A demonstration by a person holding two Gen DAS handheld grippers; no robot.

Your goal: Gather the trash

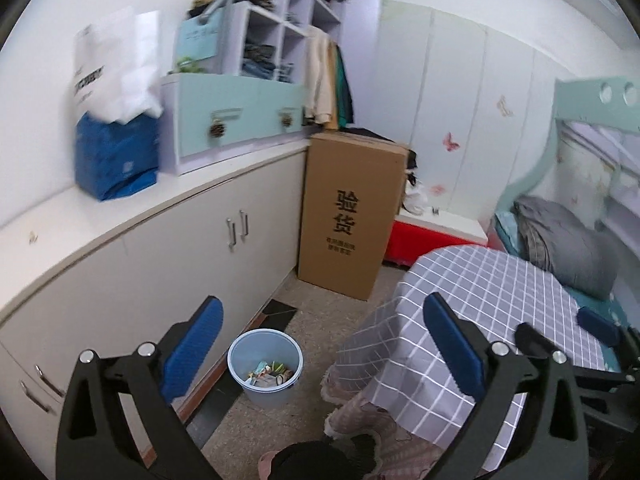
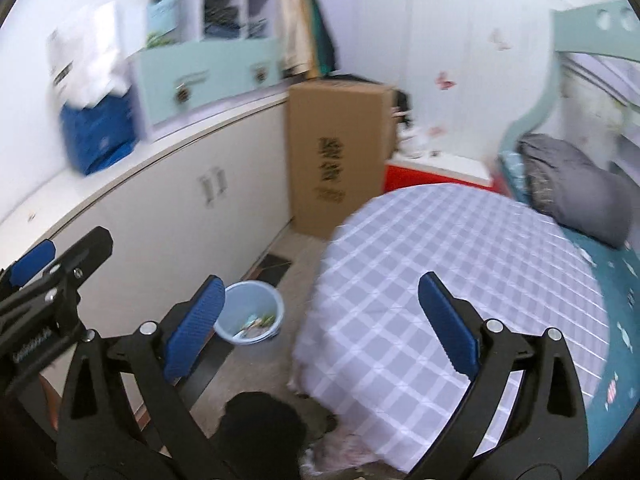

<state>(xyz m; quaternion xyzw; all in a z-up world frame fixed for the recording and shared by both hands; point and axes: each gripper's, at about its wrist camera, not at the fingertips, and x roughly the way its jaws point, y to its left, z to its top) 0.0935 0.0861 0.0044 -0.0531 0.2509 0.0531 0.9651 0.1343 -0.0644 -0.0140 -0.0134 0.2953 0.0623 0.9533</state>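
A light blue bin (image 1: 265, 367) stands on the floor between the white cabinet and the round table, with several wrappers inside. It also shows in the right wrist view (image 2: 250, 313). My left gripper (image 1: 322, 344) is open and empty, held above the bin. My right gripper (image 2: 320, 322) is open and empty, over the table's near left edge. The right gripper also shows at the right edge of the left wrist view (image 1: 560, 326), and the left gripper at the left edge of the right wrist view (image 2: 64, 252).
A round table with a grey checked cloth (image 1: 480, 300) stands on the right. A long white cabinet (image 1: 160, 248) runs along the left. A tall cardboard box (image 1: 350, 212) stands behind the bin. A bed with a grey pillow (image 2: 576, 188) lies at the right.
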